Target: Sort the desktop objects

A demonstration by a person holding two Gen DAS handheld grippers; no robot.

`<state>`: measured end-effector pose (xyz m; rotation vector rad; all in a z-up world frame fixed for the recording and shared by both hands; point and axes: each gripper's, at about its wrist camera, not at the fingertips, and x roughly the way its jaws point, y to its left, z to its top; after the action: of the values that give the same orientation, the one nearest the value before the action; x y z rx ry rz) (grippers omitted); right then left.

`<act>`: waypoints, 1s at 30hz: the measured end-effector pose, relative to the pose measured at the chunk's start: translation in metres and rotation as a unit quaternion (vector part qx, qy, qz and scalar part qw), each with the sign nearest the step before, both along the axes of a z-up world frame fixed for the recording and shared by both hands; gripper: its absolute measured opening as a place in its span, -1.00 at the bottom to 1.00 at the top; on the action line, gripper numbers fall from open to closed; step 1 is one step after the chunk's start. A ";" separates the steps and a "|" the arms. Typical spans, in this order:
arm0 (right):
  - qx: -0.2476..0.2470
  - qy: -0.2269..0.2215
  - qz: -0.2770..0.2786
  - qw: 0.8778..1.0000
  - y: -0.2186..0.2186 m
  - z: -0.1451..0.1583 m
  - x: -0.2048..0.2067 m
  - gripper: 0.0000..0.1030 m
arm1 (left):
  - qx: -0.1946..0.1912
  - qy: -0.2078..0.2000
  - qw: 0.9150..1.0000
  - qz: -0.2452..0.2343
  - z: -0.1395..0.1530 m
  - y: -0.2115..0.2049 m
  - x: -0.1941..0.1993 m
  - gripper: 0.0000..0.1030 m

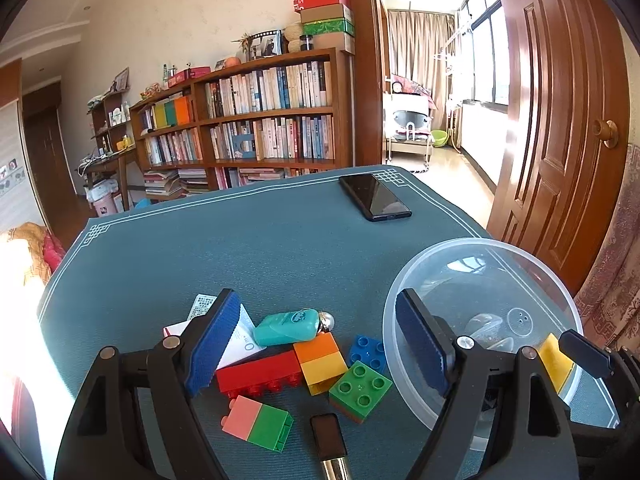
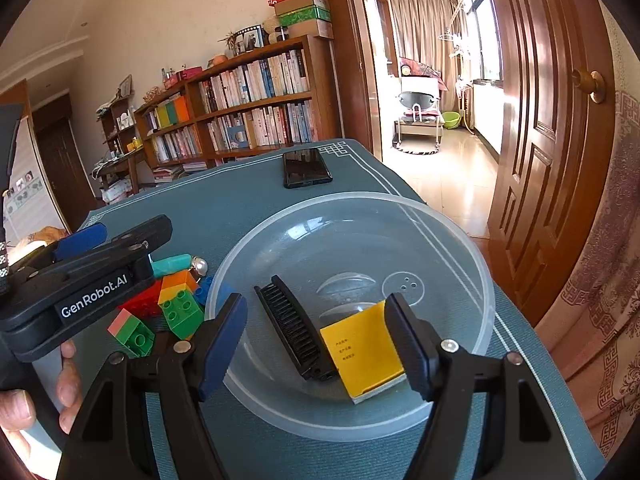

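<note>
On the teal woven desk mat (image 1: 248, 248), a pile of small things is seen at the left: a white printed paper slip (image 1: 240, 336), a turquoise plastic case (image 1: 286, 326) with a silver bell (image 1: 327, 320) touching it, a red building brick (image 1: 260, 376), an orange-and-yellow brick (image 1: 320, 362), a blue brick (image 1: 366, 354), a green brick (image 1: 360, 390) and a pink-and-green brick (image 1: 258, 422). The left gripper (image 1: 320, 356) is held over this pile with its jaws wide apart and nothing between them. To the right, a clear plastic bowl (image 2: 360, 216) is found, holding a black comb (image 2: 294, 330) and a yellow notepad (image 2: 362, 350). Over the bowl, the right gripper (image 2: 316, 344) is held open, its pads clear of both. A black smartphone (image 2: 306, 168) lies at the mat's far edge.
</note>
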<state>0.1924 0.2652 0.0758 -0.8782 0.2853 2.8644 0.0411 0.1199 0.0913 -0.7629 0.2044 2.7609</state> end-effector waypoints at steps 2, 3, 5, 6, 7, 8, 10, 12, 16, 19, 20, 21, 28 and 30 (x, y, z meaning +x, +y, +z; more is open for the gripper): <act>-0.001 0.001 0.012 1.000 -0.007 0.001 0.000 0.47 | -0.001 0.000 1.000 0.003 0.000 -0.002 -0.001 0.62; -0.001 0.001 0.018 1.000 -0.010 0.002 0.001 0.47 | -0.002 0.000 1.000 0.005 0.000 -0.002 -0.001 0.62; 0.000 0.000 0.030 1.000 -0.016 0.001 0.001 0.48 | -0.004 0.000 1.000 0.008 0.000 -0.003 -0.002 0.62; 0.001 -0.001 0.036 0.999 -0.020 0.002 0.000 0.48 | -0.004 -0.001 1.000 0.010 0.000 -0.004 -0.003 0.62; 0.002 -0.002 0.042 0.999 -0.024 0.001 0.000 0.48 | -0.003 -0.001 1.000 0.011 0.001 -0.004 -0.003 0.62; 0.003 -0.003 0.048 0.999 -0.027 0.000 0.000 0.48 | -0.002 -0.001 1.000 0.011 0.001 -0.005 -0.003 0.62; 0.002 -0.006 0.060 0.998 -0.033 -0.002 0.000 0.48 | -0.002 0.000 1.000 0.013 0.002 -0.007 -0.003 0.62; 0.002 -0.010 0.070 0.997 -0.039 -0.005 -0.002 0.48 | -0.002 0.001 1.000 0.016 0.002 -0.008 -0.004 0.62; -0.004 -0.021 0.086 0.996 -0.046 -0.010 -0.005 0.48 | -0.001 0.000 1.000 0.021 0.002 -0.013 -0.006 0.62; -0.012 -0.030 0.093 0.995 -0.049 -0.014 -0.008 0.48 | 0.001 -0.004 1.000 0.025 0.002 -0.016 -0.008 0.62; -0.015 -0.033 0.095 0.995 -0.049 -0.015 -0.010 0.48 | 0.002 -0.005 1.000 0.027 0.001 -0.017 -0.009 0.62; -0.018 -0.037 0.096 0.995 -0.049 -0.017 -0.011 0.48 | 0.002 -0.006 1.000 0.029 0.001 -0.018 -0.009 0.62; -0.032 -0.056 0.104 0.993 -0.050 -0.030 -0.013 0.48 | 0.005 -0.012 0.999 0.040 -0.001 -0.025 -0.015 0.62; -0.031 -0.059 0.104 0.992 -0.050 -0.032 -0.014 0.48 | 0.005 -0.014 0.999 0.043 -0.002 -0.027 -0.017 0.62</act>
<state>0.1782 0.2155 0.0435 -1.1486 0.2882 2.9884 0.0242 0.0928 0.0895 -0.8244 0.1550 2.8272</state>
